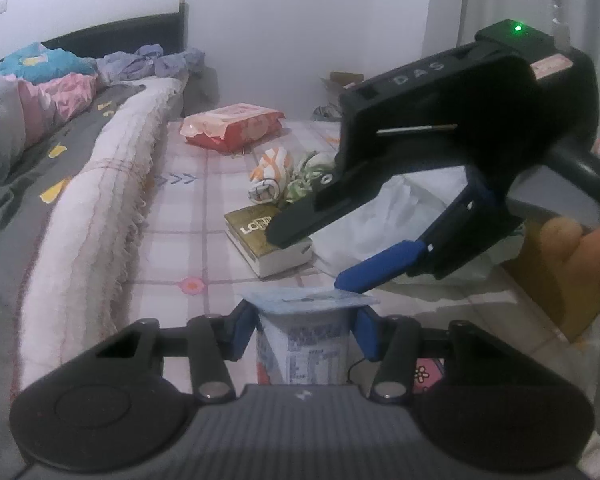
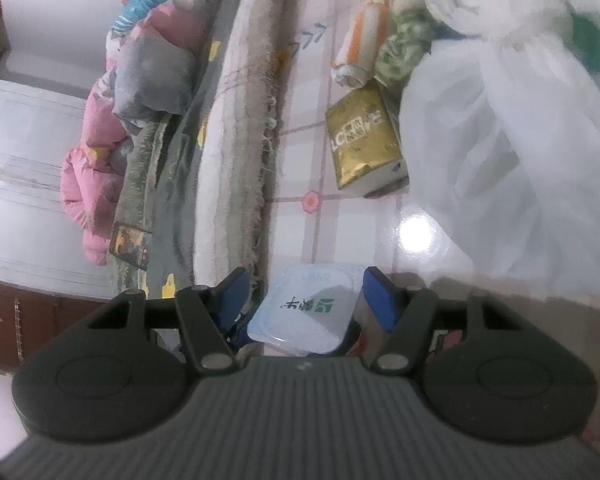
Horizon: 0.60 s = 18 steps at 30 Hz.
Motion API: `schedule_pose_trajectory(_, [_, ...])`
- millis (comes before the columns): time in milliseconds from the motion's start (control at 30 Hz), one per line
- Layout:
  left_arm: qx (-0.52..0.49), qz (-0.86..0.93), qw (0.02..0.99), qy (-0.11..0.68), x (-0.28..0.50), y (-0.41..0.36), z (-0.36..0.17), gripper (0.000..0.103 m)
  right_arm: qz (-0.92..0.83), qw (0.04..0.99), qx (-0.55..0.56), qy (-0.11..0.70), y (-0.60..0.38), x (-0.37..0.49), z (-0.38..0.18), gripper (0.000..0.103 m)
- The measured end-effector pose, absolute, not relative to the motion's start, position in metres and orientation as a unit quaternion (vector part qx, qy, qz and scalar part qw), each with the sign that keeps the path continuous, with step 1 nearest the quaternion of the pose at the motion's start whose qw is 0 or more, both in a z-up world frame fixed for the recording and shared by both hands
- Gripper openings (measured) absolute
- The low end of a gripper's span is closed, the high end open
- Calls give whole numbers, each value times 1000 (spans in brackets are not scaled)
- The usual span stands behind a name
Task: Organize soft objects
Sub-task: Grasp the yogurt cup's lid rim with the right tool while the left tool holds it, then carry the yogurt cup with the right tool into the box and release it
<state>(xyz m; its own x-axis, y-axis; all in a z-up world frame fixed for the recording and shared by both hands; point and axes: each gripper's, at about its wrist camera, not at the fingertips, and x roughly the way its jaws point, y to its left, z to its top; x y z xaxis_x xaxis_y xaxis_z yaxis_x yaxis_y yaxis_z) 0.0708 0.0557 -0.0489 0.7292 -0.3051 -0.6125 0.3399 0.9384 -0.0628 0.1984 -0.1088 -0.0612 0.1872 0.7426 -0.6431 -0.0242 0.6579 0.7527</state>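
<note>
Yogurt cup (image 1: 304,340) sits clamped between my left gripper (image 1: 302,334) pads above the tablecloth; my right gripper (image 1: 306,258) hovers spread over its foil lid. Handover step, I judge: next, right closes before left lets go.

Between my matt blue rubbery pads (image 1: 245,330) a thin plastic yogurt cup (image 1: 306,350) with smooth foil lid; glossy vinyl tablecloth (image 2: 352,240); gold-sheened book cover (image 2: 360,136); translucent crinkled plastic bag (image 2: 500,140); fringed woven blanket (image 1: 100,208).
</note>
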Motion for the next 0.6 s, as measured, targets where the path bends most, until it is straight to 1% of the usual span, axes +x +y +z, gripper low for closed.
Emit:
schedule_pose_trajectory(133, [24, -175, 929, 326, 70, 58, -49, 51, 282, 709, 310, 568, -114, 195, -56, 56])
schedule_pose_trajectory(233, [29, -175, 928, 327, 69, 57, -48, 51, 282, 703, 314, 572, -118, 194, -60, 49])
schedule_pose_trajectory(400, [43, -175, 927, 330, 63, 56, -48, 52, 280, 691, 325, 581, -123, 189, -70, 48])
schedule_pose_trajectory(467, [40, -173, 925, 335, 62, 55, -46, 51, 287, 686, 332, 581, -124, 186, -71, 43])
schedule_pose_trajectory(600, [38, -167, 930, 326, 59, 52, -33, 51, 297, 696, 319, 571, -124, 181, -61, 40])
